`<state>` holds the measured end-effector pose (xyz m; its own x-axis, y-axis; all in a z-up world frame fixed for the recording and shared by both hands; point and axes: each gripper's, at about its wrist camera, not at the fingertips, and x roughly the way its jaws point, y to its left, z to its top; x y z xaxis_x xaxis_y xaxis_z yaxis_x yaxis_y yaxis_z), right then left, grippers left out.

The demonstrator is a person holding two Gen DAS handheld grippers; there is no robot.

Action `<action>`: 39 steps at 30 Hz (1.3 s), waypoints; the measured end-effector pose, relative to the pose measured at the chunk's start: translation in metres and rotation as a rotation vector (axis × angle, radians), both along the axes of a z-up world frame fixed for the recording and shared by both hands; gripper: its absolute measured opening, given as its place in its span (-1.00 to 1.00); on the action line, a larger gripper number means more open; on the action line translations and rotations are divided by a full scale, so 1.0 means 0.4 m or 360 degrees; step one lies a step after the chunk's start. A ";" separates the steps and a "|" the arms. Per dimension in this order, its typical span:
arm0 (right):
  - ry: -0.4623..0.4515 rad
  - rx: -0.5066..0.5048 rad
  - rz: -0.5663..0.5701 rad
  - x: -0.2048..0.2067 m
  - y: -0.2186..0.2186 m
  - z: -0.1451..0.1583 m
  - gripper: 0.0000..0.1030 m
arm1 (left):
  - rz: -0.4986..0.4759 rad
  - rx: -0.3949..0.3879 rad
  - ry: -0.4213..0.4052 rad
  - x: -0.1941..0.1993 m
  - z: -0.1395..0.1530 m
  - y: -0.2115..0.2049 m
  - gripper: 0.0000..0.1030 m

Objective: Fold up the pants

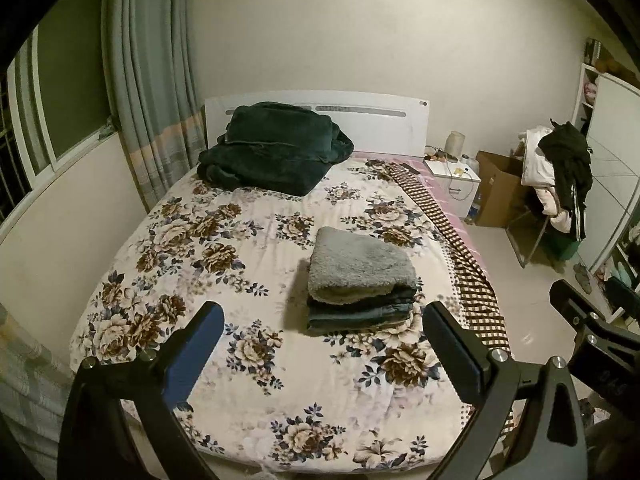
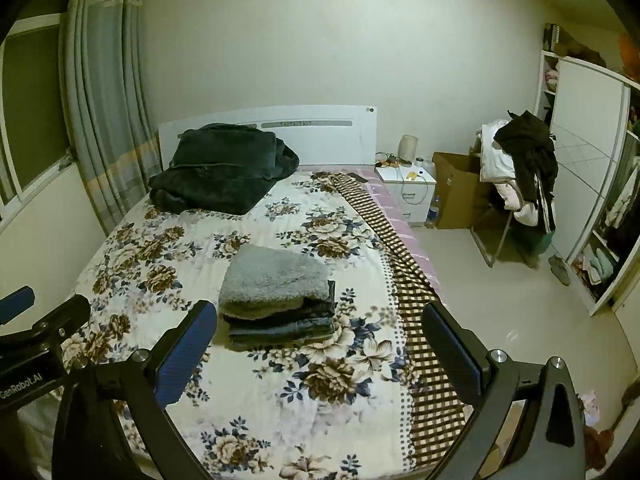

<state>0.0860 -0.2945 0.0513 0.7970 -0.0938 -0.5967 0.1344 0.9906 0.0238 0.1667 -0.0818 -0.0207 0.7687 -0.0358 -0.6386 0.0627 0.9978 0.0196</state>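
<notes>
Nearest the lens, the left claw (image 1: pixel 322 344) and the right claw (image 2: pixel 320 344) both stand spread wide, holding nothing, raised over the foot of the bed (image 1: pixel 248 264). Ahead of them the pants (image 1: pixel 360 308) lie folded in a neat stack on the floral cover, a grey fleece layer on top, toward the bed's right side; with nothing gripped, the folding looks finished. Farther back, a dark green blanket (image 1: pixel 276 148) is heaped against the headboard (image 1: pixel 380 120), out of the working area.
</notes>
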 end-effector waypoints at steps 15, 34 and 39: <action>0.0004 0.0011 -0.0007 -0.015 0.008 -0.003 1.00 | 0.0005 0.0009 -0.0007 -0.006 0.002 0.006 0.97; 0.0003 0.0013 -0.0012 -0.023 0.011 -0.005 1.00 | 0.0015 0.0001 -0.0019 -0.001 0.019 0.027 0.97; 0.0009 0.0016 -0.0012 -0.025 0.013 -0.004 1.00 | 0.0017 0.0003 -0.0020 0.001 0.020 0.030 0.97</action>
